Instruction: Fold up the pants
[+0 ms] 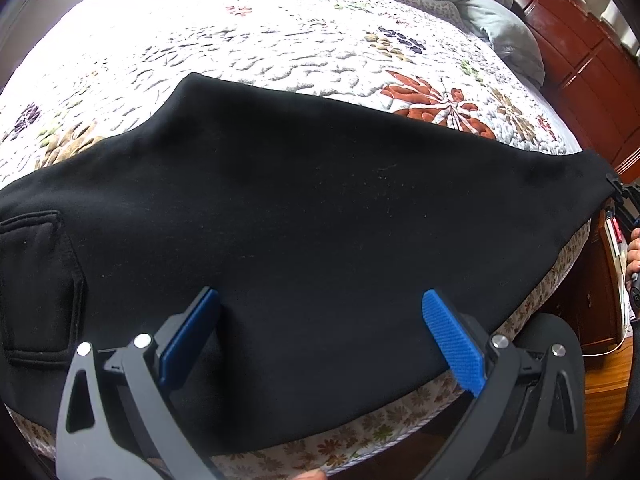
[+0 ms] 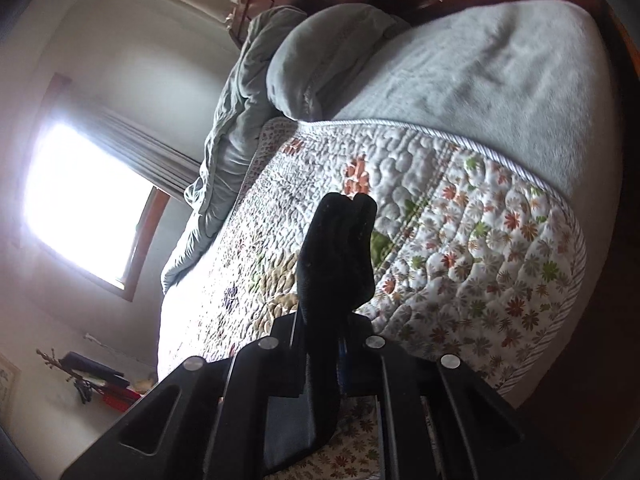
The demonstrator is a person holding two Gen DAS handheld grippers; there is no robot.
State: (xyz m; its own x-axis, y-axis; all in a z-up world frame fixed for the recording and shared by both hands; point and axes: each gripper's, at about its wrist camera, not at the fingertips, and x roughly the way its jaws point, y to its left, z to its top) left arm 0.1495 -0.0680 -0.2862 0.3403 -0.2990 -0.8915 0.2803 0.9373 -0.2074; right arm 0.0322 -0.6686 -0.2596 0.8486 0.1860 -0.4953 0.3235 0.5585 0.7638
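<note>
Black pants cover the floral quilt; left claw gapes, right claw pinches pants

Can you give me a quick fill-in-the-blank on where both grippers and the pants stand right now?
1. The pants spread on the quilt are ____ in colour.
2. The left gripper hovers over the pants with its jaws ____.
3. The right gripper is shut on a bunched end of the ____.
4. The crumpled comforter at the far end of the bed is ____ in colour.

Missing words: black; open; pants; grey
</note>
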